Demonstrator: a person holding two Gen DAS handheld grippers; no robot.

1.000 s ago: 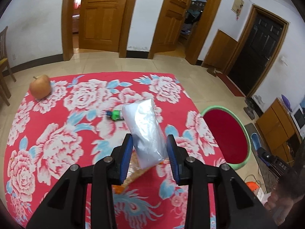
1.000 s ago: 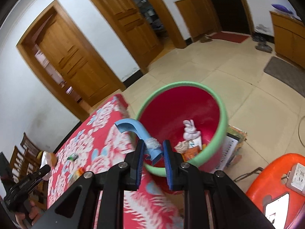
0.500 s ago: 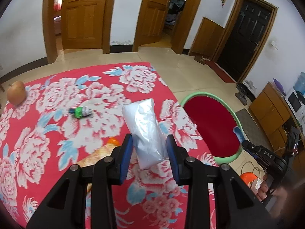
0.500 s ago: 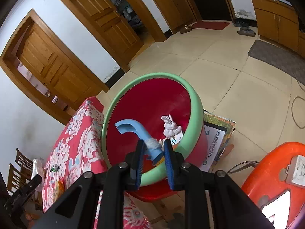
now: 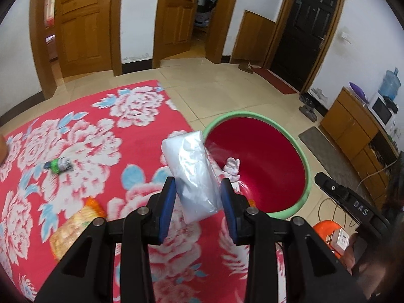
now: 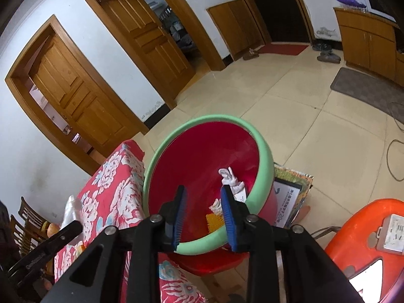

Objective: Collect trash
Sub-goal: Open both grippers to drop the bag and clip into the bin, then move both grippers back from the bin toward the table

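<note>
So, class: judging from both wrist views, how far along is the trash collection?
Done: crumpled tissue lies in the red bin; the right gripper is open and holds nothing. In hand: the left gripper holds a silver bag. Left: small green bottle and snack wrapper on the tablecloth.

Left wrist view: looks forward and down along my left gripper (image 5: 197,203), over the floral tablecloth (image 5: 83,156), bin (image 5: 301,156) near. Right wrist view: looks steeply down along my right gripper (image 6: 204,217) into the bin (image 6: 265,156), close. Shared by the 2 views: bin, tablecloth (image 6: 111,186), doors.
</note>
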